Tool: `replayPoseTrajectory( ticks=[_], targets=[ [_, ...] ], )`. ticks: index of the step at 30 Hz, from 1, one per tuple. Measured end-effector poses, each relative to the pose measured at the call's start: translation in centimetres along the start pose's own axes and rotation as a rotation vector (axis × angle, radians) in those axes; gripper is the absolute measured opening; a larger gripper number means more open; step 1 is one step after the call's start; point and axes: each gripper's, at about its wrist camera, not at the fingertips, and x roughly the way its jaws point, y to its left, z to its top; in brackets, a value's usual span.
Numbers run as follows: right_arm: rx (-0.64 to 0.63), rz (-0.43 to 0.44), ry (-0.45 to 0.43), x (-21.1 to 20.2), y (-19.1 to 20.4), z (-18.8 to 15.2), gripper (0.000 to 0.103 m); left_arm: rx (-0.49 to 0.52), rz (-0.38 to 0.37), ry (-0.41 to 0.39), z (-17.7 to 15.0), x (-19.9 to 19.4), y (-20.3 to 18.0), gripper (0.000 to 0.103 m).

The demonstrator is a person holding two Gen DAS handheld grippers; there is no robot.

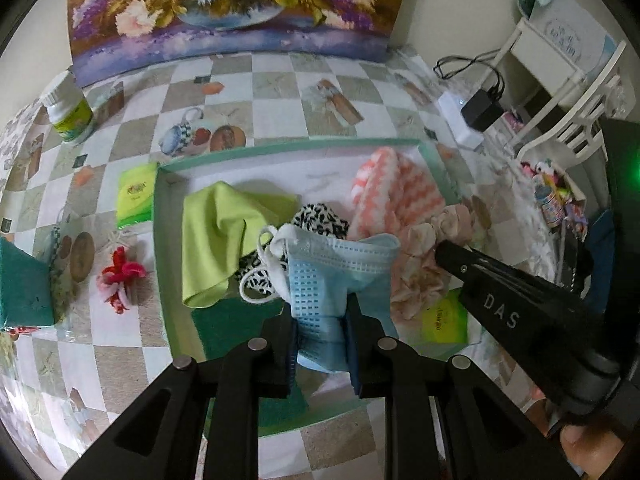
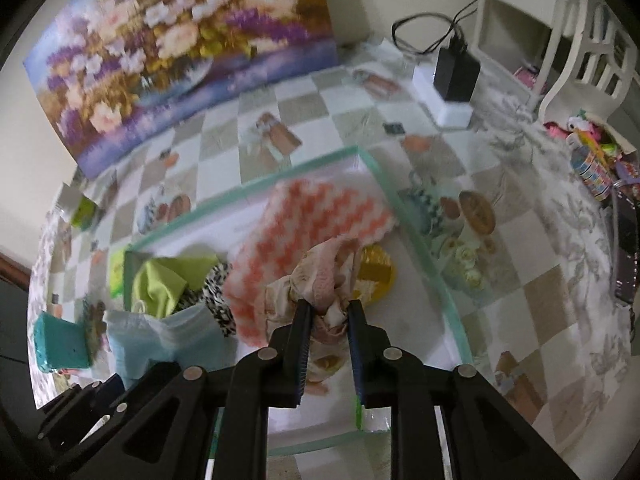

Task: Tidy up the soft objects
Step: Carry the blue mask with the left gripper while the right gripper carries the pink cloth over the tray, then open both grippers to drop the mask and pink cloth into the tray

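Both grippers grip cloth over the tray [image 1: 168, 208]: left gripper [image 1: 320, 320] pinches the blue mask [image 1: 340, 264], right gripper [image 2: 328, 320] clamps a pink scrunchie [image 2: 320, 280] at five o'clock. Lower gently, release inside.

Right wrist view: blurred throughout, worst on the flower painting [image 2: 180, 52] and the orange-and-white cloth [image 2: 316, 232].
Green sponge [image 1: 236, 320]: partly covered by the lime cloth [image 1: 216, 240] and the blue face mask [image 1: 336, 276]; far end hidden behind the left gripper [image 1: 322, 344].
Black-and-white patterned cloth [image 1: 320, 216]: mostly buried under mask and lime cloth.
Yellow packet [image 2: 374, 268]: half hidden behind the pink fabric [image 2: 320, 284], label unreadable.
White jar [image 1: 70, 112]: print too small to read.
Teal block [image 1: 24, 284]: cut off by the picture's left edge, possibly another sponge.
Right gripper [image 1: 444, 250]: tips sunk in pink fabric, gap unseen in the left wrist view.
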Motion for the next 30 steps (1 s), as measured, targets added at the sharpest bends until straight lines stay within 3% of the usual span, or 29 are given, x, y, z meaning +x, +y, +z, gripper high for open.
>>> replayPoseTrajectory(
  ticks=[12, 15, 17, 23, 30],
  targets=[
    [-0.029, -0.037, 0.069, 2.6, 0.6, -0.1, 0.022, 0.057, 0.081, 0.079, -0.8, 3.5, -0.9, 0.023],
    [-0.031, -0.049, 0.073, 2.6, 0.6, -0.1, 0.022, 0.074, 0.090, 0.075, -0.9, 3.3, -1.2, 0.031],
    [-0.037, -0.062, 0.068, 2.3, 0.7, 0.0, 0.022, 0.074, 0.090, 0.073, -0.9, 3.1, -1.3, 0.042],
    [-0.059, -0.094, 0.050, 1.3, 1.1, 0.3, 0.045, 0.076, 0.077, 0.065, -0.8, 2.3, -1.7, 0.055],
    [-0.065, -0.104, 0.016, -0.1, 1.1, 0.7, 0.049, 0.077, 0.061, 0.040, -0.7, 1.1, -1.9, 0.057]
  ],
)
